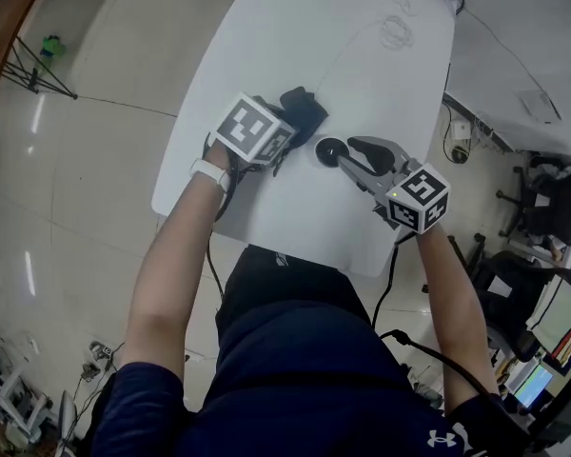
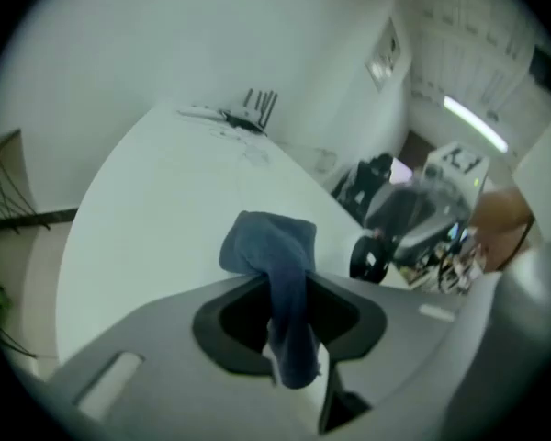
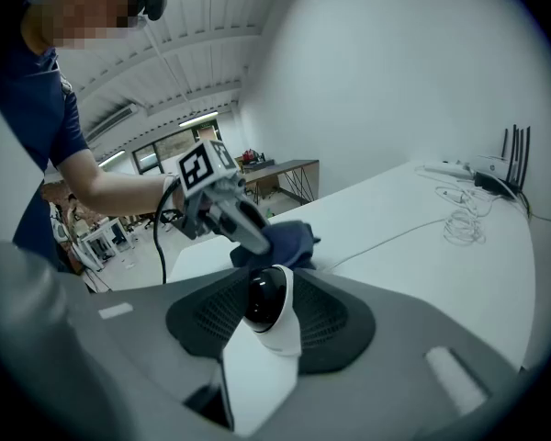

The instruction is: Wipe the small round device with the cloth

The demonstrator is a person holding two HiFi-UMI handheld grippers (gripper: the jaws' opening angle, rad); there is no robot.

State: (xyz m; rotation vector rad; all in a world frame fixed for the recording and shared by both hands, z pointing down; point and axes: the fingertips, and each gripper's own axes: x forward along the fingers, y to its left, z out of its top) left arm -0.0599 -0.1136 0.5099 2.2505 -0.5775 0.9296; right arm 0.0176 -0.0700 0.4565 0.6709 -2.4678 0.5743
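Small round device (image 3: 260,294) clamped in my right gripper (image 3: 262,343); cloth (image 2: 274,246) pinched in narrow left gripper (image 2: 292,349). I'd hold right steady, sweep cloth across dome, light pressure.

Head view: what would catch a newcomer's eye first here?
Two grippers are close together over the near end of the white table. The left gripper clamps a dark blue cloth, bunched beyond its jaws. The right gripper grips a small white device with a round black face, right beside the cloth.
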